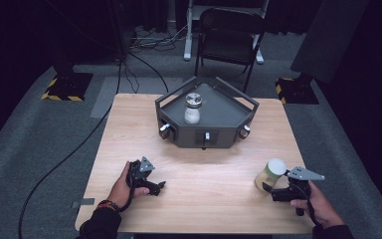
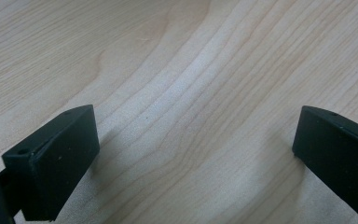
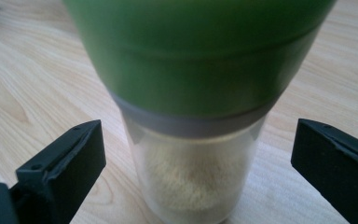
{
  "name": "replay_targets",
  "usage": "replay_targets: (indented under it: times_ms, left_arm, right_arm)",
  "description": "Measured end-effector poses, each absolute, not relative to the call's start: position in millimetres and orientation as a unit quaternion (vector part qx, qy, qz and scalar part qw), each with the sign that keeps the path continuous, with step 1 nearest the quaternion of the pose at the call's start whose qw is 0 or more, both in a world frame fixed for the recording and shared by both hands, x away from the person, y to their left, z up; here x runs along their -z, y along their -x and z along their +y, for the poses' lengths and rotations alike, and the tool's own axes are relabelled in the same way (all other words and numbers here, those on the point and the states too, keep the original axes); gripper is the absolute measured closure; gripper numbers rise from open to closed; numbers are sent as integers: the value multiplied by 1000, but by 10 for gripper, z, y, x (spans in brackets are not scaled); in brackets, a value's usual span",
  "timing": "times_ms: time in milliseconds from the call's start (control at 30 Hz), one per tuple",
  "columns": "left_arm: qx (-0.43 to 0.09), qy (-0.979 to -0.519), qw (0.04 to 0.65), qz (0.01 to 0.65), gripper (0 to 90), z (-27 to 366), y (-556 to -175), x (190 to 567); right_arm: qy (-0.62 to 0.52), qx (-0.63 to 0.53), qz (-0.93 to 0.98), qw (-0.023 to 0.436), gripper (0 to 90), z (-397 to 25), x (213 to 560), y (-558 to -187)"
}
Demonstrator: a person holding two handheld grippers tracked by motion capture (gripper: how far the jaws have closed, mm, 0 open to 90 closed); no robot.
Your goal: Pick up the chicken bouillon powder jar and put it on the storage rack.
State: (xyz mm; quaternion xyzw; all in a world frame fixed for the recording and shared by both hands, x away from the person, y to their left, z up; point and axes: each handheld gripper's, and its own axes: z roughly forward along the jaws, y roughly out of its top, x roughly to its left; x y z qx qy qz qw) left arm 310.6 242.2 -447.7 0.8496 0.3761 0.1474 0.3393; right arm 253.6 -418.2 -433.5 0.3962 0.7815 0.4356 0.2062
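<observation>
A clear jar with a pale green lid stands on the wooden table at the front right. My right gripper is open right beside it. In the right gripper view the jar stands between the two spread black jaws, with gaps on both sides, and pale powder shows inside. My left gripper rests low on the table at the front left, held by a hand. Its jaws are open with bare wood between them. A second jar with a grey lid stands in the dark tray.
The dark angular tray has knobs on its front faces and sits at the table's far middle. Behind the table are a black folding chair, cables on the floor and stand bases with yellow-black tape.
</observation>
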Motion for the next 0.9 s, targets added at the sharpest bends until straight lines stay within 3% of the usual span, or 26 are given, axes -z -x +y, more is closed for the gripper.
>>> replay_targets:
  times_ms: [433, 700, 900]
  left_arm:
    - [-148, -850, 339, 376, 0, 2422, -3106, 4478]
    - [-148, -850, 339, 376, 0, 2422, -3105, 4478]
    - [-148, -849, 339, 376, 0, 2421, -3105, 4477]
  right_arm:
    - [-421, -469, 748, 209, 71, -4126, 4337, -2563]
    - [-407, -476, 747, 223, 238, -4109, 4350, -2543]
    - [-392, -481, 754, 217, 288, -4163, 4364, -2552]
